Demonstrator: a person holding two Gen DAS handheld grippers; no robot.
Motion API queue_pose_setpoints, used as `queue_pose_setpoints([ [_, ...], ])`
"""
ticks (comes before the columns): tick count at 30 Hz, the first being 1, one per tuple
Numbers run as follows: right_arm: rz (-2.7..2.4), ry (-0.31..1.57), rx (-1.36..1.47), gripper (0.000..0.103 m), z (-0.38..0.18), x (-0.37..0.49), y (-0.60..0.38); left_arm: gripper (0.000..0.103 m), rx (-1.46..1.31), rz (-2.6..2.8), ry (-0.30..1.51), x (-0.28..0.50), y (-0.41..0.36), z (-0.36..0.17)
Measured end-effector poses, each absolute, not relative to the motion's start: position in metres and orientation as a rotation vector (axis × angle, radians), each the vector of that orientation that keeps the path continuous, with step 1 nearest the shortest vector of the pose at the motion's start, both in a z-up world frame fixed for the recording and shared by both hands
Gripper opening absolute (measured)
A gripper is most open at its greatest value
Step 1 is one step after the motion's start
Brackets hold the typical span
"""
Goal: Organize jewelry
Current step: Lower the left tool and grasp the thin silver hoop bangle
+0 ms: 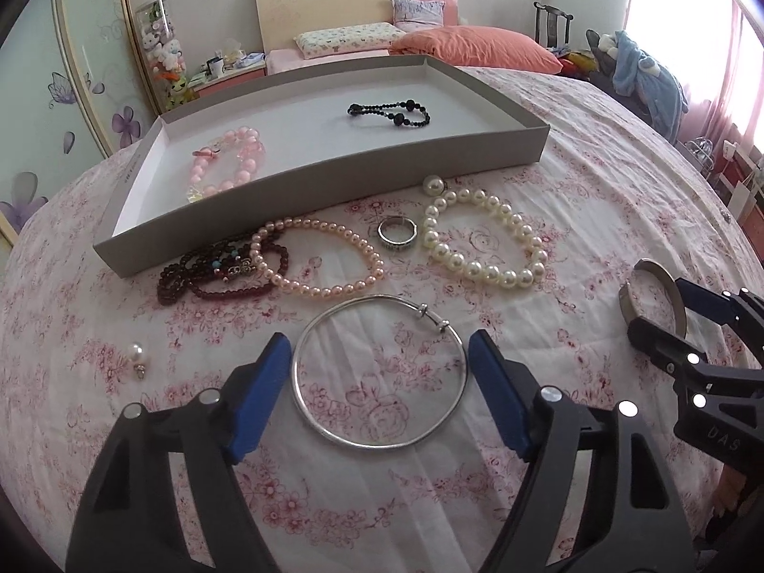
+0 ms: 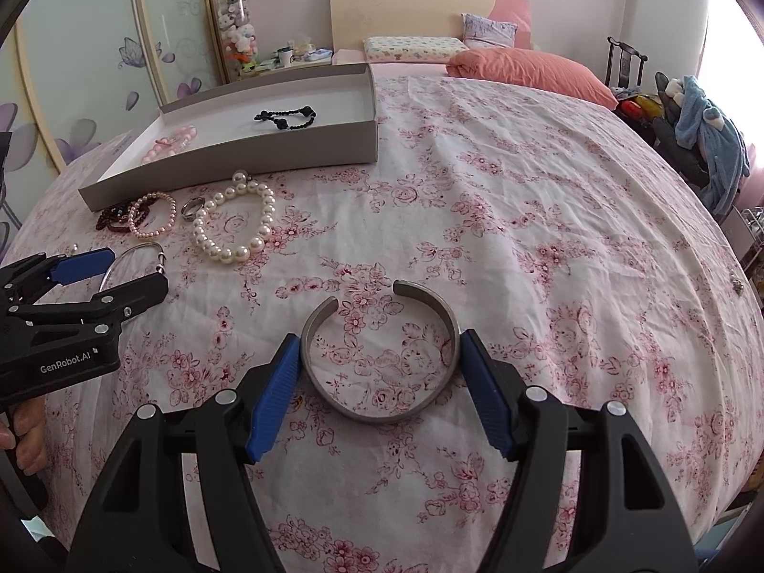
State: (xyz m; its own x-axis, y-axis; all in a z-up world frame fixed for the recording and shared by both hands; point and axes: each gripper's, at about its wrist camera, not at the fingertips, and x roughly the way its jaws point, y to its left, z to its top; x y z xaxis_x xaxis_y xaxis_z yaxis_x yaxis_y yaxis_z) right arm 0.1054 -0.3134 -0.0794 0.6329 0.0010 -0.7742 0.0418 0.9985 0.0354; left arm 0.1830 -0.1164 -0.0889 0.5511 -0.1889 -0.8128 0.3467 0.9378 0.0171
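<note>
A thin silver bangle [image 1: 382, 441] lies flat on the flowered bedspread, and my left gripper [image 1: 379, 353] is shut on it, one blue pad against each side. My right gripper [image 2: 380, 353] is shut on an open grey metal cuff [image 2: 382, 418] that also rests on the bedspread. In the right wrist view, the left gripper [image 2: 138, 267] and its bangle [image 2: 138, 248] show at the left edge. A grey cardboard tray [image 1: 334, 176] behind holds a pink bead bracelet [image 1: 227, 162] and a black bead bracelet [image 1: 389, 112].
Between tray and grippers lie dark red beads [image 1: 215, 267], a pink pearl bracelet [image 1: 320, 262], a silver ring [image 1: 397, 234] and a white pearl bracelet [image 1: 482, 238]. A loose pearl earring [image 1: 137, 355] sits at the left. Pillows [image 2: 530, 71] lie at the headboard.
</note>
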Motion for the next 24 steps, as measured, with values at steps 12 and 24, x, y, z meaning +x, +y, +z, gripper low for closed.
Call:
queue_pose_setpoints([
  [12,0.021,0.89,0.04,0.067,-0.077,0.108,-0.293,0.072,0.173,-0.277,0.938,0.171,-0.096,-0.087],
  [24,0.085,0.89,-0.011,0.068,-0.077,0.117,-0.256,0.073,0.104,-0.169,0.923,0.159,-0.04,-0.085],
])
